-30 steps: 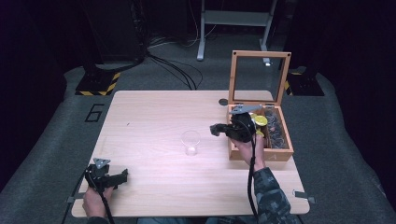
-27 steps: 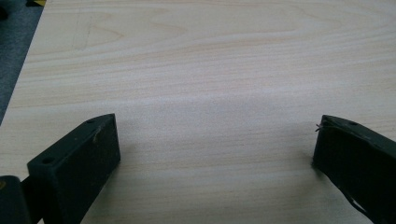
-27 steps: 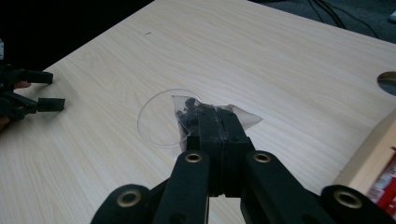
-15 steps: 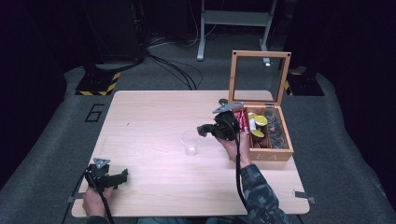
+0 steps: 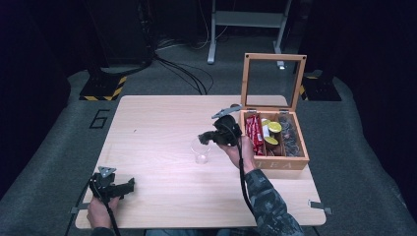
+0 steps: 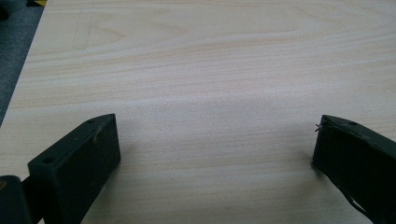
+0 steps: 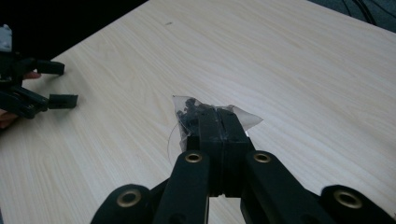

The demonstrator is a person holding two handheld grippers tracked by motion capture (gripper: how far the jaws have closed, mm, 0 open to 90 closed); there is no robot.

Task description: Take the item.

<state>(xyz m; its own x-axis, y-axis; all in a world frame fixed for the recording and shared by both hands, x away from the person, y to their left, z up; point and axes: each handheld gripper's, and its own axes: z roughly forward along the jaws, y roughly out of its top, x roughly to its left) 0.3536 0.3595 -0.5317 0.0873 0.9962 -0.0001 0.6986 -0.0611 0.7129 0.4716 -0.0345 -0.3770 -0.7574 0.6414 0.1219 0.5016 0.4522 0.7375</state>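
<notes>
My right gripper (image 5: pixel 204 136) is shut on a small clear sachet of dark tea (image 7: pixel 187 109), pinched at its edge between the black jaws. It hangs just above a clear glass cup (image 5: pixel 200 150) in the middle of the wooden table (image 5: pixel 162 113); the cup's rim (image 7: pixel 170 137) shows as a faint curve behind the jaws. In the right gripper view that gripper (image 7: pixel 218 114) points toward the table's left side. My left gripper (image 5: pixel 129 186) rests near the front left corner, jaws wide apart over bare wood (image 6: pixel 215 149).
An open wooden tea box (image 5: pixel 280 162) with a glass lid standing upright sits at the table's right, holding red, yellow and dark packets. The left gripper (image 7: pixel 63 84) is visible far off in the right gripper view. Cables and stands lie on the floor beyond the table.
The right gripper has travelled left from over the tea box to above the glass cup, carrying the sachet. The left gripper has stayed where it was.
</notes>
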